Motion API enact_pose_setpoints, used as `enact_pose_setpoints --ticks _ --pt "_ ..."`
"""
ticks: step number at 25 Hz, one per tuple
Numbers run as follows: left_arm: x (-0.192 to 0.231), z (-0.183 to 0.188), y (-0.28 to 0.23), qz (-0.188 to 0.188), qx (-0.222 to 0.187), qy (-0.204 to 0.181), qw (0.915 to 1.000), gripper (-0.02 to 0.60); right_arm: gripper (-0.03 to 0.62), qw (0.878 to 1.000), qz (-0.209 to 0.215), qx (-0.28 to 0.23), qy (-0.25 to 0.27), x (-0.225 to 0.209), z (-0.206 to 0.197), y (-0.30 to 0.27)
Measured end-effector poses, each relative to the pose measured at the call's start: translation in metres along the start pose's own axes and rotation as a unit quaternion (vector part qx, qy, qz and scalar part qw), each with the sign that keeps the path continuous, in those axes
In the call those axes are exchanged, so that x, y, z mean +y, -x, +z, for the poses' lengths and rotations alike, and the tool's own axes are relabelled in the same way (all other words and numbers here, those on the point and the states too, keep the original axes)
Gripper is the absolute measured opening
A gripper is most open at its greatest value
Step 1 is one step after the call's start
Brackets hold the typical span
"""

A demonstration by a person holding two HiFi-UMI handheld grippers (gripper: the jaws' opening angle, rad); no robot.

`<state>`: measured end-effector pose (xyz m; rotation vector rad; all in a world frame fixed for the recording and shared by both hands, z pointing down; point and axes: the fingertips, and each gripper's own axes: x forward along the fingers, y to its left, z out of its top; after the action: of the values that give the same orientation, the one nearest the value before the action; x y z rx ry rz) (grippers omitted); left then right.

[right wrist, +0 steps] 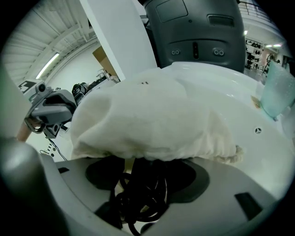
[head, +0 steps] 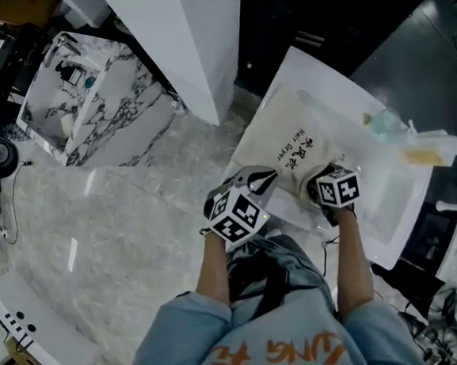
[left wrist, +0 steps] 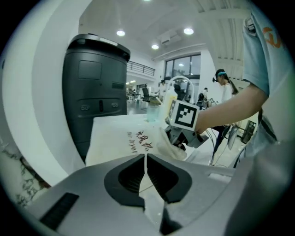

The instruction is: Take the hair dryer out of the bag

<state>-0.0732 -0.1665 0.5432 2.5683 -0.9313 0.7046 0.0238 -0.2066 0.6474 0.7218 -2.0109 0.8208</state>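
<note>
The left gripper (left wrist: 145, 159) is pressed together, pinching the edge of the cloth bag (left wrist: 115, 133). The right gripper (right wrist: 143, 166) is spread at the bag's mouth, with a coiled black cord (right wrist: 140, 198) between its 2 jaws. The hair dryer is hidden inside the bag, which lies on the white surface (right wrist: 239, 101).

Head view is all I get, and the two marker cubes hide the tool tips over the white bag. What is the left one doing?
Observer: In the left gripper view, the left gripper is shut on a thin fold of the hair dryer bag.
Operator: And the other one?
Observer: The right gripper view shows the right gripper with its jaws apart at the bag's open mouth, and a coil of black cord lies between them.
Operator: Is the dryer itself out?
Observer: Only the cord shows there. The bag bulges full just above it.
</note>
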Motion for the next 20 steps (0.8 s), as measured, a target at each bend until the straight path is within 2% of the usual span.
enact_pose_setpoints --ticks 2,4,7,9,11,15,17,18,20 --pt "0.036 -0.01 0.016 0.062 -0.009 0.041 0.9972 0.005 0.276 1.0 -0.009 0.013 -0.005 -0.004 0.001 -0.001" --pt "0.069 -0.022 0.033 0.129 -0.013 0.082 0.9881 0.005 0.257 1.0 -0.019 0.023 -0.008 -0.006 0.0 -0.001" --pt "0.098 -0.042 0.044 0.187 0.01 0.11 0.9762 0.006 0.239 0.999 -0.03 0.026 -0.016 -0.007 -0.002 0.0" --pt "0.105 -0.053 0.039 0.186 0.028 0.127 0.9738 0.047 0.229 0.999 -0.036 0.023 -0.027 -0.007 -0.002 0.002" --pt "0.107 -0.057 0.033 0.169 0.033 0.141 0.9749 0.053 0.225 0.998 -0.044 0.022 -0.034 -0.007 -0.003 0.005" --pt "0.104 -0.051 0.03 0.128 0.016 0.157 0.9791 0.089 0.222 0.998 -0.05 0.012 -0.037 -0.008 -0.002 0.008" --pt "0.096 -0.048 0.027 0.101 0.014 0.161 0.9817 0.157 0.222 0.998 -0.047 0.004 -0.038 -0.008 0.0 0.011" --pt "0.094 -0.048 0.025 0.093 0.02 0.16 0.9826 0.161 0.222 0.998 -0.045 0.002 -0.038 -0.009 0.001 0.013" --pt "0.094 -0.054 0.019 0.102 0.037 0.152 0.9824 0.16 0.221 0.999 -0.04 -0.003 -0.037 -0.007 0.001 0.015"
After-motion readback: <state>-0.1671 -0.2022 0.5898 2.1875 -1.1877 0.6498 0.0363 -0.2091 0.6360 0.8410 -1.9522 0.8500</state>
